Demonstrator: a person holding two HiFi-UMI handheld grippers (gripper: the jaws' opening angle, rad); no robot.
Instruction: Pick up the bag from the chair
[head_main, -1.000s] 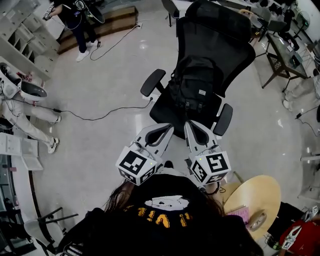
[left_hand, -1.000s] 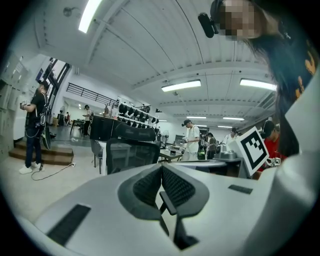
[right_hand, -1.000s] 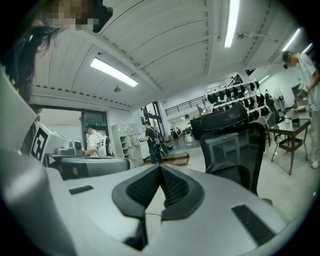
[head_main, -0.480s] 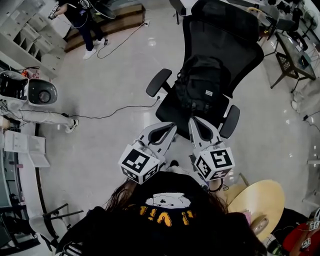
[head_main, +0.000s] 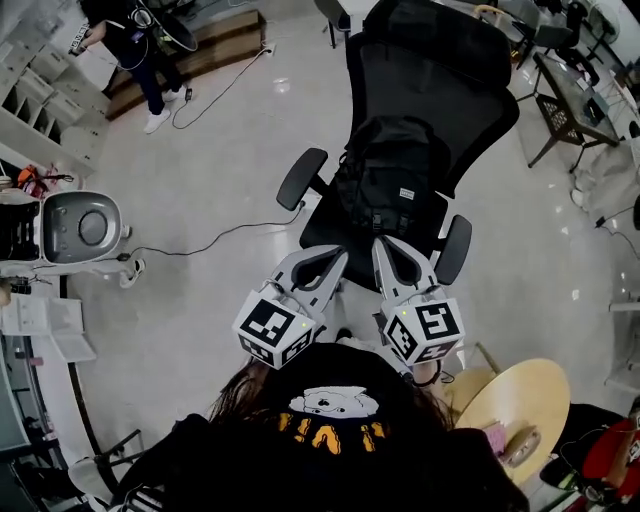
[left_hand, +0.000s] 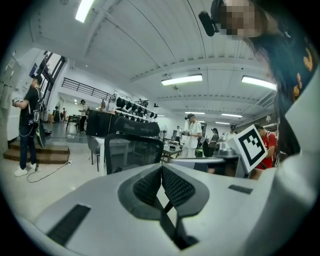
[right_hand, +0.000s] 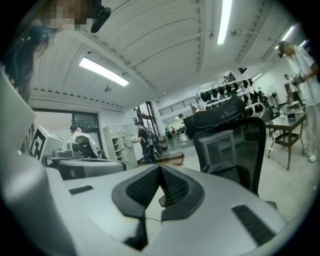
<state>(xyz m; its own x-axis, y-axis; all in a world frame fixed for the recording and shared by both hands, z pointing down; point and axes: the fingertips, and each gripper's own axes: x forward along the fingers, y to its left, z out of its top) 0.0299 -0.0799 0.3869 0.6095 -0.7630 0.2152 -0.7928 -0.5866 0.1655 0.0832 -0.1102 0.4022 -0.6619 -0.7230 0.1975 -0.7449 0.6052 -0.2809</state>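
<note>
A black backpack (head_main: 387, 180) stands upright on the seat of a black mesh office chair (head_main: 440, 95), leaning on its backrest. In the head view my left gripper (head_main: 318, 250) and right gripper (head_main: 388, 243) are held close to my body, just short of the seat's front edge. Both are shut with nothing in them. The left gripper view has the jaws (left_hand: 161, 167) closed tip to tip, the chair (left_hand: 131, 145) beyond. The right gripper view has the same closed jaws (right_hand: 160, 169) and the chair (right_hand: 235, 145) at right.
A white round machine (head_main: 82, 228) stands at the left with a black cable (head_main: 210, 238) running across the floor towards the chair. A light wooden round stool (head_main: 520, 405) is at my lower right. A person (head_main: 135, 45) stands far left. Desks (head_main: 575, 95) lie at right.
The view has shifted slightly; the chair and bag sit a little left and nearer than half a second ago. The white machine at the left has come further into view. Both grippers stay shut.
</note>
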